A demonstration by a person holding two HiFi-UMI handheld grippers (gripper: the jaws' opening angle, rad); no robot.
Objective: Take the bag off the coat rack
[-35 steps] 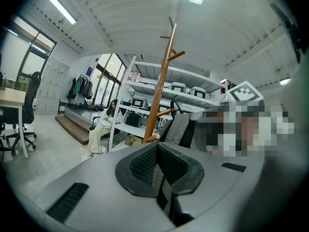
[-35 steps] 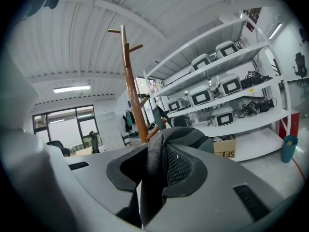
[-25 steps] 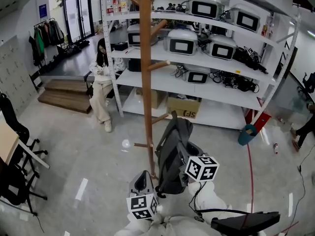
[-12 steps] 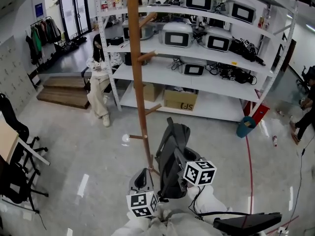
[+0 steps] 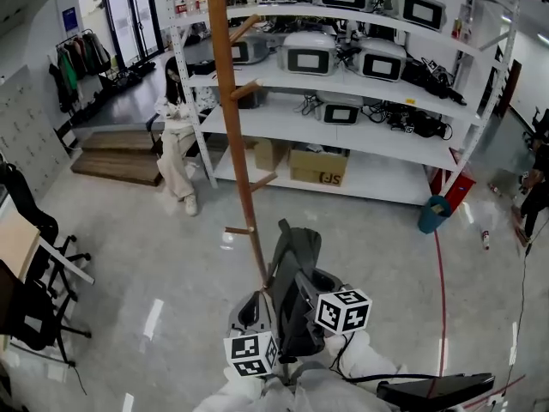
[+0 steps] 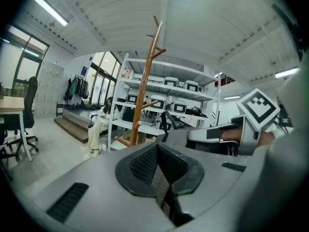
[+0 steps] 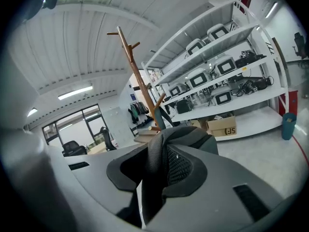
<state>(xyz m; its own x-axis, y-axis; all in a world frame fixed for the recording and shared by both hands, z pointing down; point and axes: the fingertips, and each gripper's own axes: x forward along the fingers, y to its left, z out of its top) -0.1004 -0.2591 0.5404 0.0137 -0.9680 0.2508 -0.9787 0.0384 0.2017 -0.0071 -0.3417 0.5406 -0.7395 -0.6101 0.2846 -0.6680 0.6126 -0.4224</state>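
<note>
Over the glossy grey floor (image 5: 386, 247) before the white shelving (image 5: 369, 148), I see the dark bag (image 5: 296, 273) hanging just beside the coat rack (image 5: 236, 144) pole, its mesh strap (image 7: 153, 175) pinched in my right gripper (image 7: 155, 164), my left gripper (image 6: 155, 167) alongside with jaws together.

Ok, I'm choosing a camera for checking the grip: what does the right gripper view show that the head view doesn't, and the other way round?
Only the right gripper view: the right claw shut on the bag's mesh strap. Only the head view: the whole bag, beside the coat rack, and a seated person. Both: the coat rack, the white shelves and the cardboard box.
</note>
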